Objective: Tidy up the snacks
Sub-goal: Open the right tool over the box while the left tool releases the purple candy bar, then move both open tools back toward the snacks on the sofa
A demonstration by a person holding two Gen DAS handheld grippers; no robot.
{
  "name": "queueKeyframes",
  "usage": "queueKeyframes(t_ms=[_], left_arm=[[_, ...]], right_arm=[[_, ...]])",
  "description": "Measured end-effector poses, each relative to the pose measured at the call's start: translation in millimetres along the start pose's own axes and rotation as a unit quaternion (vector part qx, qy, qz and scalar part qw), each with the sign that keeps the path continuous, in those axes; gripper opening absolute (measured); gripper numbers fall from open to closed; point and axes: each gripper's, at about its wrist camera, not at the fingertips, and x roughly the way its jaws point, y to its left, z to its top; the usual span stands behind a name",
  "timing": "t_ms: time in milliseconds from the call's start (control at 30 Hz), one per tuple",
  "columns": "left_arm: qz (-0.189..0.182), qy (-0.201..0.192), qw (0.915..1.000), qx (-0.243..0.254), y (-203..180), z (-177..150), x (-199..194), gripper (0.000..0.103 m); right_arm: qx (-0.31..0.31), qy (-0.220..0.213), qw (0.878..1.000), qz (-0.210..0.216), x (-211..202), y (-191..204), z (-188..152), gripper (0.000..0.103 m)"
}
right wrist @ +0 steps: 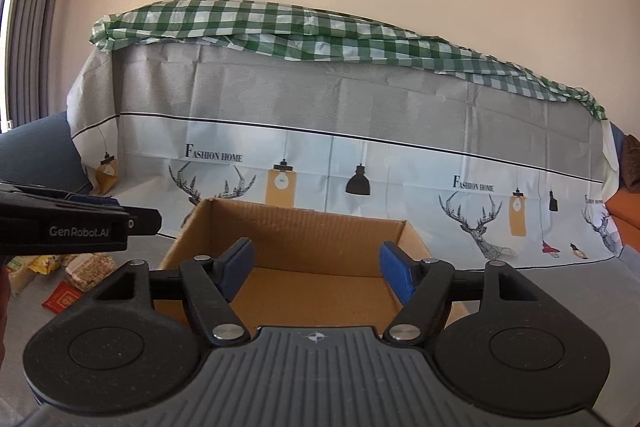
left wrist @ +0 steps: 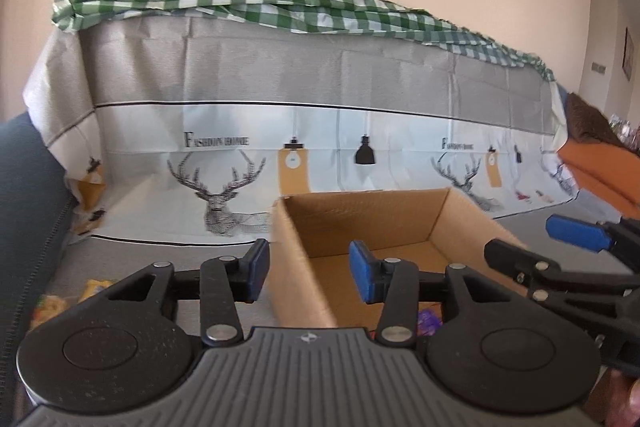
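Observation:
An open brown cardboard box (left wrist: 400, 223) (right wrist: 296, 227) sits on the grey surface in front of both grippers. My left gripper (left wrist: 308, 273) is open and empty, above the box's near left wall. My right gripper (right wrist: 314, 273) is open and empty, above the box's near edge; it also shows at the right of the left wrist view (left wrist: 568, 247). Snack packets (right wrist: 86, 269) lie on the surface left of the box, with a red packet (right wrist: 60, 297) beside them. A purple wrapper (left wrist: 428, 321) shows low in the box behind the left gripper's right finger.
A sofa back draped in a grey deer-print cover (right wrist: 360, 131) and a green checked cloth (right wrist: 280, 31) rises behind the box. Orange and brown cushions (left wrist: 600, 163) lie at the right. A dark blue cushion (left wrist: 24, 187) is at the left.

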Motion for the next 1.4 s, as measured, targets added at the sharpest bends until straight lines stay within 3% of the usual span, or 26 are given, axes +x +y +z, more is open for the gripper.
queueKeyframes(t_ms=[133, 233, 400, 433, 467, 533, 600, 700, 1033, 1400], left_arm=[[0.031, 0.042, 0.9983, 0.027, 19, 0, -5, 0.050], [0.055, 0.038, 0.9967, 0.047, 37, 7, -22, 0.048], [0.081, 0.018, 0.9944, 0.066, 69, -16, -41, 0.030], [0.089, 0.045, 0.9932, 0.060, 76, -19, -37, 0.019], [0.095, 0.038, 0.9934, 0.050, 83, -19, -40, 0.015], [0.100, 0.032, 0.9940, 0.029, 98, -18, -42, 0.015], [0.107, 0.046, 0.9932, 0.001, 113, -19, -40, 0.015], [0.114, 0.066, 0.9907, -0.033, 131, -20, -33, 0.015], [0.147, 0.110, 0.9770, -0.109, 171, -23, -17, 0.015], [0.178, 0.108, 0.9668, -0.148, 199, -23, -19, 0.015]], right_arm=[[0.005, -0.003, 1.000, 0.017, -4, 18, 1, 0.074], [0.004, -0.005, 0.999, 0.033, -7, 36, 1, 0.074], [0.007, -0.008, 0.998, 0.062, -12, 66, 3, 0.074], [0.007, -0.008, 0.998, 0.068, -12, 72, 2, 0.073], [0.006, -0.009, 0.997, 0.075, -13, 79, 2, 0.073], [0.004, -0.012, 0.996, 0.093, -15, 93, 2, 0.069], [-0.003, -0.015, 0.994, 0.112, -17, 106, 1, 0.050], [-0.009, -0.013, 0.990, 0.141, -19, 126, -1, 0.035], [-0.006, 0.017, 0.981, 0.192, 1, 164, -6, 0.034], [0.010, 0.074, 0.974, 0.214, 39, 203, -21, 0.034]])
